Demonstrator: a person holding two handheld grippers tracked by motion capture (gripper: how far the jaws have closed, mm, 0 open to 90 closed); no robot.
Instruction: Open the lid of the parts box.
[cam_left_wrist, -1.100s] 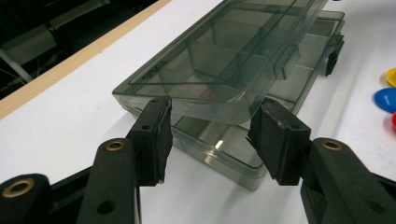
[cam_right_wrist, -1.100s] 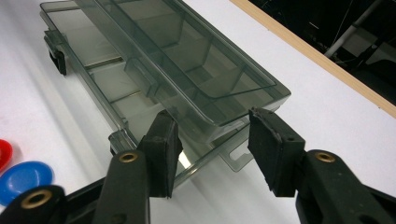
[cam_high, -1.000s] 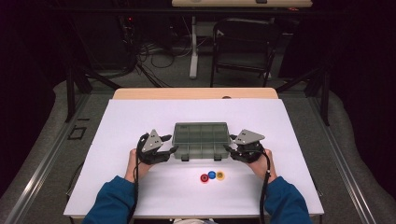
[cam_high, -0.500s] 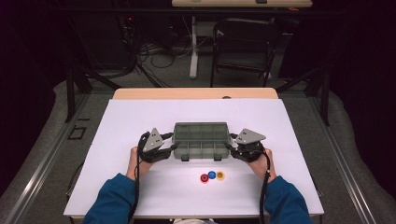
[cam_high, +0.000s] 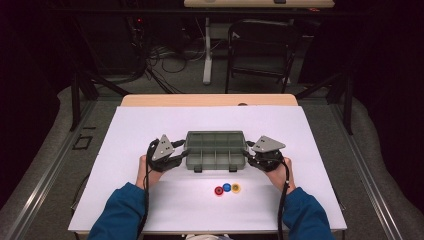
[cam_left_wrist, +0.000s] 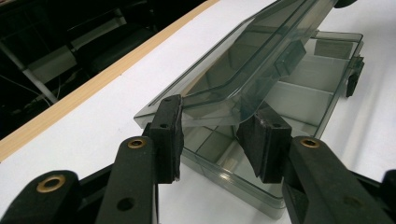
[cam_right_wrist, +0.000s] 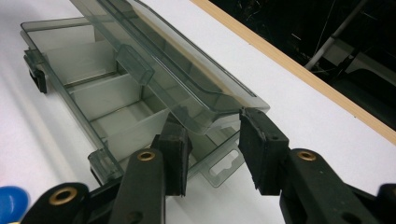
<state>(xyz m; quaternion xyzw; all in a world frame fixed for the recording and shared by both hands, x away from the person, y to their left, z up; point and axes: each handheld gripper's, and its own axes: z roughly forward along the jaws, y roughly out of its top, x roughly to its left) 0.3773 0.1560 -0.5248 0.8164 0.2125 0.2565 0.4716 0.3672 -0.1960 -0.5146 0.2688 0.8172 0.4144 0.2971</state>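
A smoky clear compartment box lies mid-table on the white sheet. Its lid is tilted up partway on the far hinge, and the dividers show below it. My left gripper is at the box's left end, its pads pressed on either side of the lid's end. At the right end my right gripper holds the lid the same way. Each gripper's own midpoint falls at the lid's end. Red, blue and yellow caps lie in front of the box.
The white sheet covers most of the table, leaving a wooden strip at the far edge. A dark chair, a table leg and cables stand on the floor beyond. The blue cap lies near my right gripper.
The lid has tipped up a little between both grippers. The hands have barely shifted, and the box and the three caps stay in place.
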